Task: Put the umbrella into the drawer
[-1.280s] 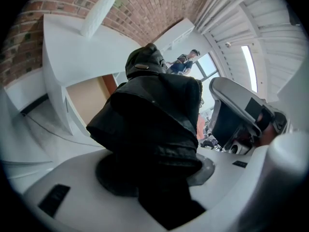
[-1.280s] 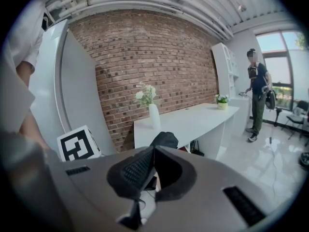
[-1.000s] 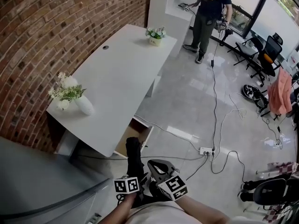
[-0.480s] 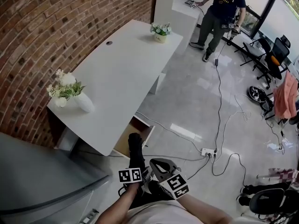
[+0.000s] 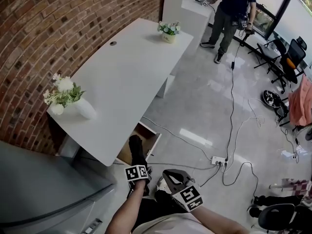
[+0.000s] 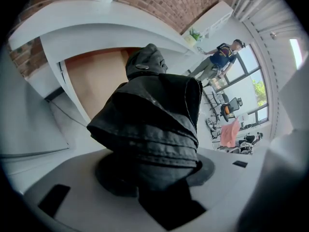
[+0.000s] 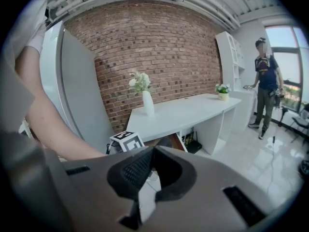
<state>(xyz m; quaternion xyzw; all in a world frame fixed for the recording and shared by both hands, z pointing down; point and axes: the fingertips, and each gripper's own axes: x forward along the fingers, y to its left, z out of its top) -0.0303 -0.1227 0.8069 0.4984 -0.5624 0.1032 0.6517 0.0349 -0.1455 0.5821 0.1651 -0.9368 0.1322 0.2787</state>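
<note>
- My left hand-held gripper (image 5: 138,164) is clamped on the folded umbrella (image 5: 136,149), long axis pointing into the open drawer (image 5: 146,133) just ahead.
- Right hand-held gripper (image 5: 170,175) is closed up, empty, farther back.

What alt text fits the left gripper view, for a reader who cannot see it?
The left claw grips a folded black umbrella, pointing it toward the open tan drawer under a white desk. A person stands far behind.

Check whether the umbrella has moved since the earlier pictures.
Yes. The umbrella has advanced toward the desk; its tip now reaches further over the open drawer.
</note>
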